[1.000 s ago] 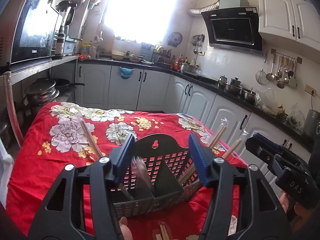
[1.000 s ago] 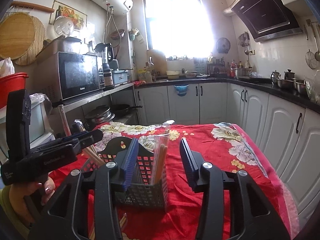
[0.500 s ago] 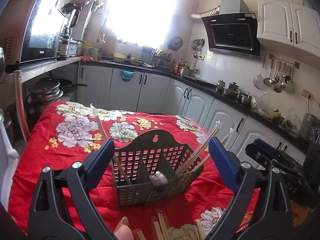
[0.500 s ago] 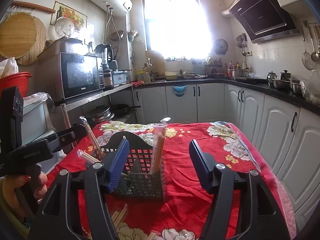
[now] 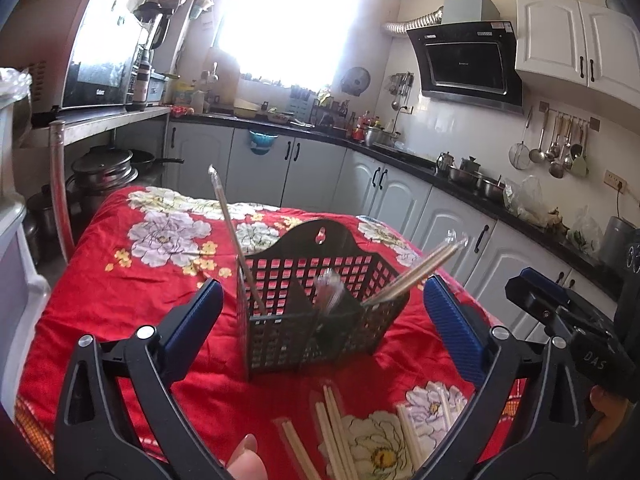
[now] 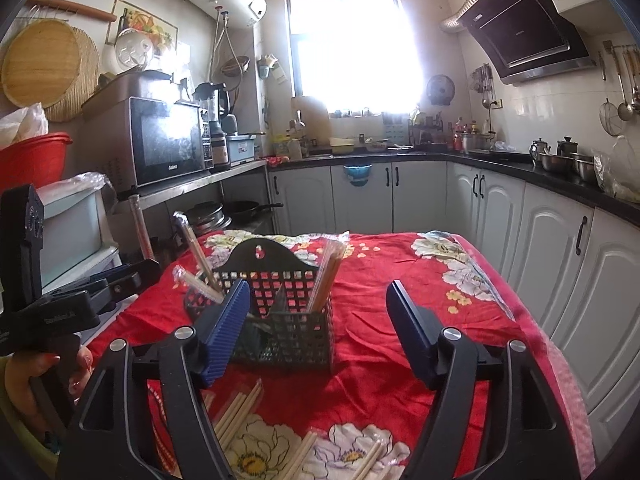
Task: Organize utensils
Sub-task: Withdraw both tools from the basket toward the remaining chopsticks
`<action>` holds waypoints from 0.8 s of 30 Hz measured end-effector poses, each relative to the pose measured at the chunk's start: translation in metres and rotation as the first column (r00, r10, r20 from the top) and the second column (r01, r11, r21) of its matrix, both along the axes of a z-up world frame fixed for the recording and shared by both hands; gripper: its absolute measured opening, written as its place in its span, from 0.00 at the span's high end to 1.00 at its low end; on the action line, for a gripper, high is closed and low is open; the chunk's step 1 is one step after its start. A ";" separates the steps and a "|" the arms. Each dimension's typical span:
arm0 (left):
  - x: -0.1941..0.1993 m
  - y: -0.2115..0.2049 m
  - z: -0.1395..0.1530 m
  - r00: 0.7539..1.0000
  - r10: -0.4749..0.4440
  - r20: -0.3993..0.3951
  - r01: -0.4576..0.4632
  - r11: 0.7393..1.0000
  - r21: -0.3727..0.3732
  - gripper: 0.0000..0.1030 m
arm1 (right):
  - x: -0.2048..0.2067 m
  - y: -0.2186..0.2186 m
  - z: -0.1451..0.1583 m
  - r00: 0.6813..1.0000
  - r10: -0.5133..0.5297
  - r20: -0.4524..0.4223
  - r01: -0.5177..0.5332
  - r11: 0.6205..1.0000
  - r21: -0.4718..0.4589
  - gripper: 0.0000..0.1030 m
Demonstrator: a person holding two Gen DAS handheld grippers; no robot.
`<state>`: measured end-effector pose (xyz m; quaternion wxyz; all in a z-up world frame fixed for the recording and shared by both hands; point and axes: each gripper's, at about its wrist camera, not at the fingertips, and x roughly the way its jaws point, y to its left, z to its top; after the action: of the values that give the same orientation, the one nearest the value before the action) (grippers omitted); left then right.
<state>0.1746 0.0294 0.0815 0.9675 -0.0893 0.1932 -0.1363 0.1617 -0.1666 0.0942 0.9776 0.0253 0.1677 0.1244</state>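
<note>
A black slotted utensil basket (image 5: 320, 312) stands on the red flowered tablecloth (image 5: 132, 292); it also shows in the right wrist view (image 6: 288, 320). Wrapped chopsticks lean in its left (image 5: 232, 240) and right (image 5: 420, 272) compartments, and a clear-wrapped item (image 5: 330, 292) is in the middle one. Several loose wrapped chopsticks (image 5: 336, 432) lie on the cloth in front, also in the right wrist view (image 6: 240, 412). My left gripper (image 5: 324, 320) is open and empty, in front of the basket. My right gripper (image 6: 318, 328) is open and empty, in front of the basket's right end.
The table's right edge (image 6: 532, 328) drops off toward white cabinets (image 6: 560, 248). A metal shelf with a microwave (image 6: 164, 140) and pots (image 5: 104, 168) stands to the left. The right gripper shows in the left wrist view (image 5: 568, 320), the left gripper in the right wrist view (image 6: 72, 304).
Both grippers have opened wide and pulled back from the basket. The clear-wrapped item that was between my left fingers now sits in the basket's middle compartment.
</note>
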 end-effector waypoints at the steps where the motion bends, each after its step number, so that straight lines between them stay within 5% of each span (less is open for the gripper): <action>1: -0.002 0.000 -0.002 1.000 0.001 -0.005 -0.001 1.000 0.003 0.10 | -0.003 0.001 -0.002 1.000 0.004 -0.004 -0.004 1.000 -0.005 0.32; 24: -0.032 0.007 -0.037 0.995 0.016 -0.097 -0.015 1.000 0.013 0.10 | -0.037 0.003 -0.044 0.993 0.031 -0.116 -0.036 0.998 -0.047 0.30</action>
<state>0.1426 0.0366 0.0448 0.9586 -0.0914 0.2401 -0.1232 0.1247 -0.1633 0.0502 0.9644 0.0059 0.2274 0.1349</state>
